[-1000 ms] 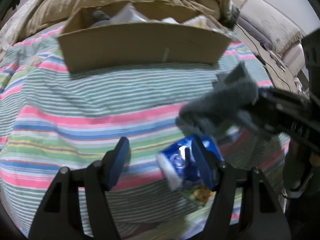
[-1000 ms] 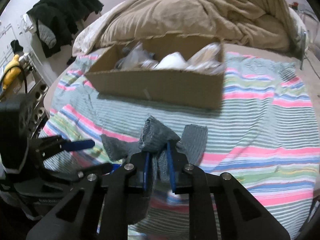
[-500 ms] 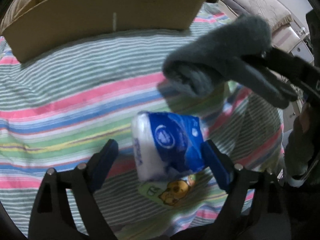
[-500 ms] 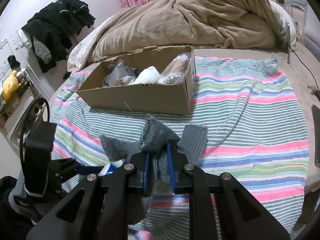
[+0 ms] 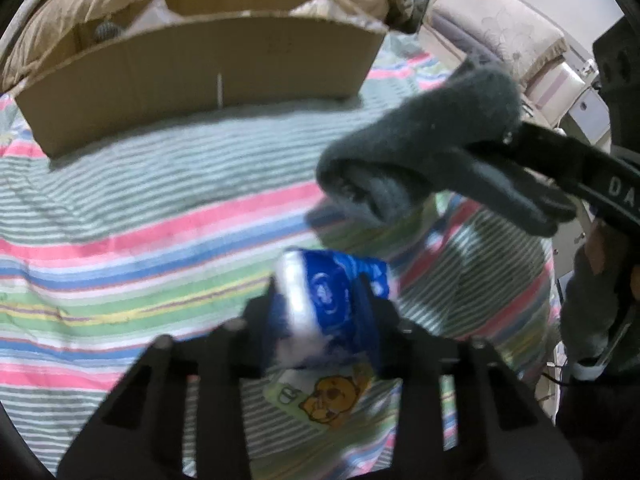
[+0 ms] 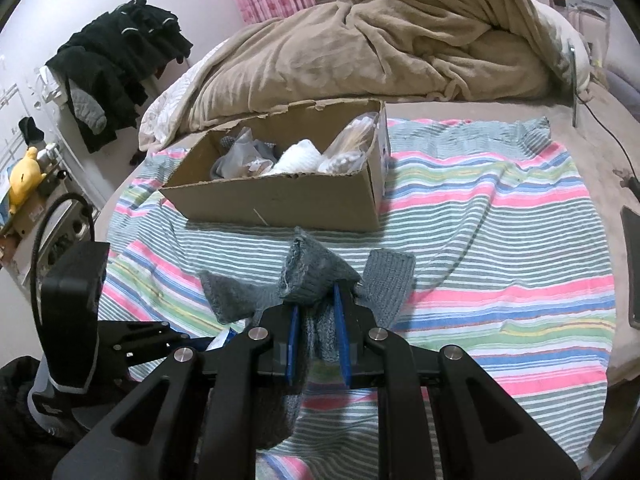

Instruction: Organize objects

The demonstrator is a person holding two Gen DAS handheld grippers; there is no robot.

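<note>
The left hand-held gripper (image 5: pixel 320 312), wide open around the blue tissue pack (image 5: pixel 334 300) half a second ago, now clamps it just above the striped blanket (image 5: pixel 160 216), so both items look ready for the cardboard box (image 6: pixel 280 196). Only the right wrist view shows the box's contents and the right hand-held gripper (image 6: pixel 316 344) pinching the grey knit cloth (image 6: pixel 312 276).

Left gripper (image 5: pixel 320 312) closed on the blue-and-white packet (image 5: pixel 332 300), pads pressed to both its sides, held level and low. Right gripper (image 6: pixel 316 336) clamped tight on the grey knitted cloth (image 6: pixel 312 276), raised just beside and above the left, fingers (image 6: pixel 294 340) nearly together, pointed forward.
</note>
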